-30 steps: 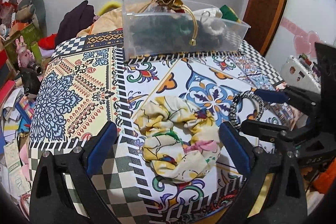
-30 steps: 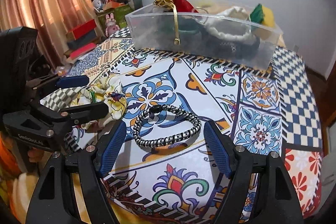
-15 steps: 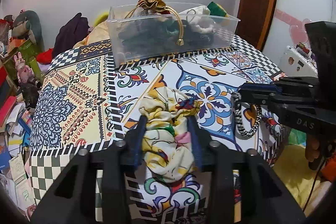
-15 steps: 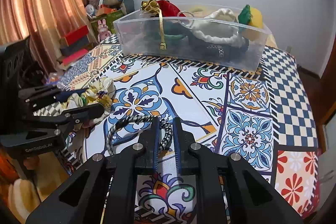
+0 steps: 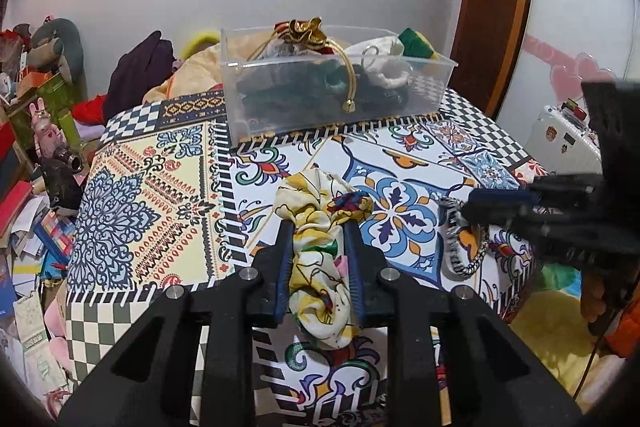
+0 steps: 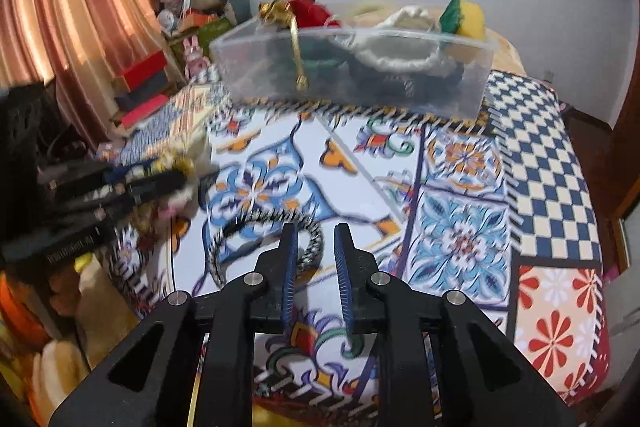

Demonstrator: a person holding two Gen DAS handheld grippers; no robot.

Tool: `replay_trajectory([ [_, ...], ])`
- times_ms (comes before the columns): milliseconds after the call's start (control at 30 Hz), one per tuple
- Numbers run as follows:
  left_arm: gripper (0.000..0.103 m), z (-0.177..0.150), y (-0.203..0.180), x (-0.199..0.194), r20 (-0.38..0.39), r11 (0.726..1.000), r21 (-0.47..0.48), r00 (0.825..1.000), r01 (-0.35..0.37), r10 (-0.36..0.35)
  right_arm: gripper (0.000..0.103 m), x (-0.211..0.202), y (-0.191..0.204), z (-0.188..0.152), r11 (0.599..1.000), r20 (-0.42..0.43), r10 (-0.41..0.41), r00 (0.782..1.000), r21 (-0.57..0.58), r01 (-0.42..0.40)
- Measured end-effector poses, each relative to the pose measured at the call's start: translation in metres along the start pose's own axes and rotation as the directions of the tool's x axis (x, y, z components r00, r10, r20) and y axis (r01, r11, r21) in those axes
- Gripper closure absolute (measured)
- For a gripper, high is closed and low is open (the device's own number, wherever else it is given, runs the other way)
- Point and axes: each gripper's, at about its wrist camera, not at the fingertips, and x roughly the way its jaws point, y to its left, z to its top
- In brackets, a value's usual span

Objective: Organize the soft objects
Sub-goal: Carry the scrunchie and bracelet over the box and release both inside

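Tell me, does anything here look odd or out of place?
Only one thing: a gold drawstring cord spills over the front wall of the clear plastic bin and dangles outside. The floral fabric scrunchie is pinched in the left hand-held gripper, above the patterned tablecloth.

Left gripper (image 5: 318, 227): wide open around floral scrunchie (image 5: 320, 263) one second ago; now clamped on it, scrunchie lifted off patterned tablecloth (image 5: 152, 195).
Right gripper (image 6: 316, 231): open around braided black-and-white band (image 6: 264, 231) one second ago; now narrowed, band raised and hanging beside its left finger; grip unclear.
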Motion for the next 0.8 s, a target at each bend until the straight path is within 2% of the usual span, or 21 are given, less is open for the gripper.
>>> replay_trajectory([
  [133,0.079,0.001,-0.002,-0.003,0.007,1.000,0.011,1.000,-0.004,0.004,0.087,0.001,0.011,-0.006,0.997,0.021,-0.049,0.999,-0.061,0.050],
  [233,0.079,0.003,-0.004,-0.005,0.012,1.000,0.014,1.000,-0.005,0.005,0.094,0.003,0.015,-0.006,0.990,0.039,-0.099,0.994,-0.096,0.102],
  [433,0.079,0.015,-0.005,-0.013,0.047,0.999,0.025,0.999,-0.021,0.020,0.097,0.007,0.008,0.003,0.992,0.058,-0.103,0.993,-0.063,0.107],
  [700,0.079,0.043,-0.004,-0.023,0.123,0.998,0.033,0.992,-0.046,0.041,0.097,-0.014,-0.006,0.034,0.991,0.171,-0.123,0.978,-0.028,0.129],
  [800,0.079,0.058,-0.001,-0.025,0.164,0.998,0.028,0.985,-0.055,0.050,0.097,-0.022,-0.008,0.051,0.989,0.219,-0.141,0.966,-0.020,0.149],
])
